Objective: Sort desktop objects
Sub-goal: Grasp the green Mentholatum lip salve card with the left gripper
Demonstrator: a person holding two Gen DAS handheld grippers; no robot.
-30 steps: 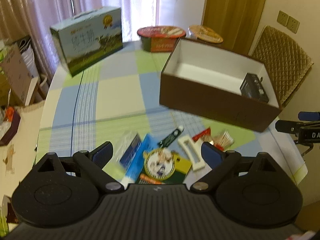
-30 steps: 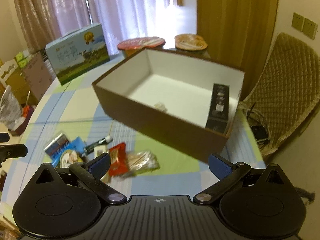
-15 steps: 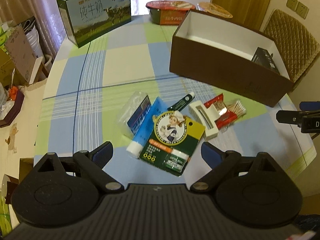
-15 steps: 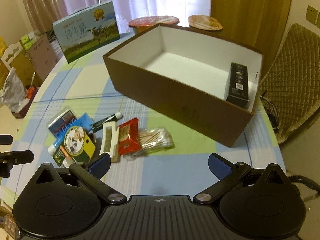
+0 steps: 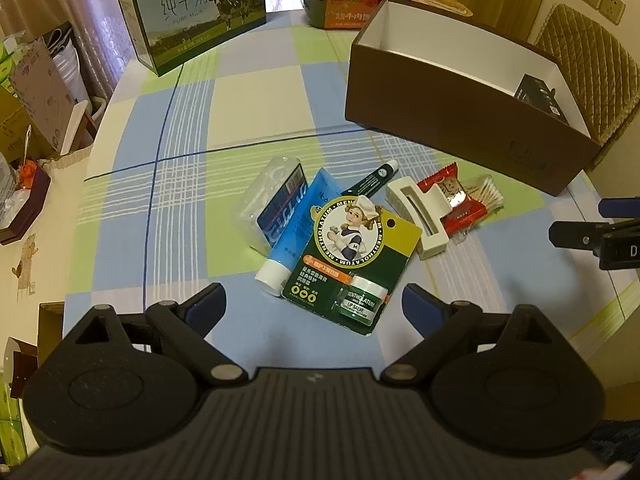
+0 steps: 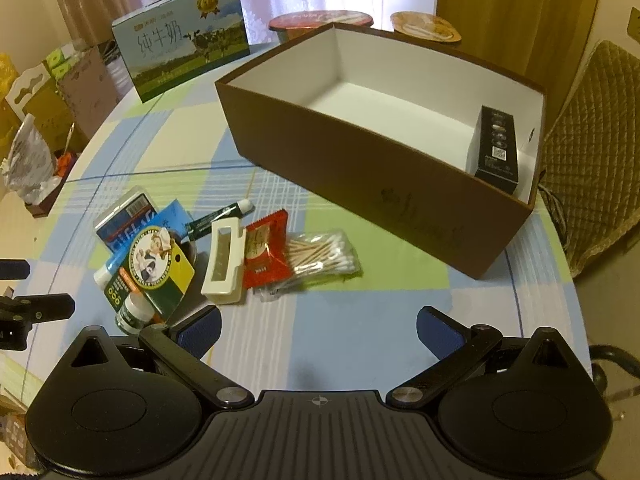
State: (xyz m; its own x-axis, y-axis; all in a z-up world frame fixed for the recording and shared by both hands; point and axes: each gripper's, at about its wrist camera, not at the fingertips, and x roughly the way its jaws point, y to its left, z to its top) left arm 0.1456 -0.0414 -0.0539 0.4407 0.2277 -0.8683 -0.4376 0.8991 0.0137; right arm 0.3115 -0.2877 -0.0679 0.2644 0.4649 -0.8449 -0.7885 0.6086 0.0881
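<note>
A heap of small items lies on the checked tablecloth: a green lip salve card point(image 5: 352, 256) point(image 6: 154, 268), a blue tube point(image 5: 298, 234), a blue blister pack point(image 5: 280, 204) point(image 6: 124, 216), a dark green tube point(image 5: 370, 182) point(image 6: 220, 218), a white hair clip point(image 5: 418, 214) point(image 6: 224, 260), a red sachet point(image 5: 450, 196) point(image 6: 264, 254) and a bag of cotton swabs point(image 5: 486, 196) point(image 6: 320, 256). A brown open box point(image 5: 460, 120) point(image 6: 360, 152) holds a black carton point(image 6: 498, 148). My left gripper point(image 5: 314, 308) is open just before the lip salve card. My right gripper point(image 6: 318, 330) is open, near the swabs.
A milk carton box point(image 5: 192, 12) point(image 6: 180, 56) stands at the table's far left. Two noodle bowls point(image 5: 344, 4) point(image 6: 320, 22) sit behind the brown box. A quilted chair point(image 6: 592, 152) is at the right. Cartons and bags stand on the floor point(image 5: 36, 92) at the left.
Both grippers have lowered and moved in toward the heap of items, which now appears larger and nearer. Both stay open. No item has moved.
</note>
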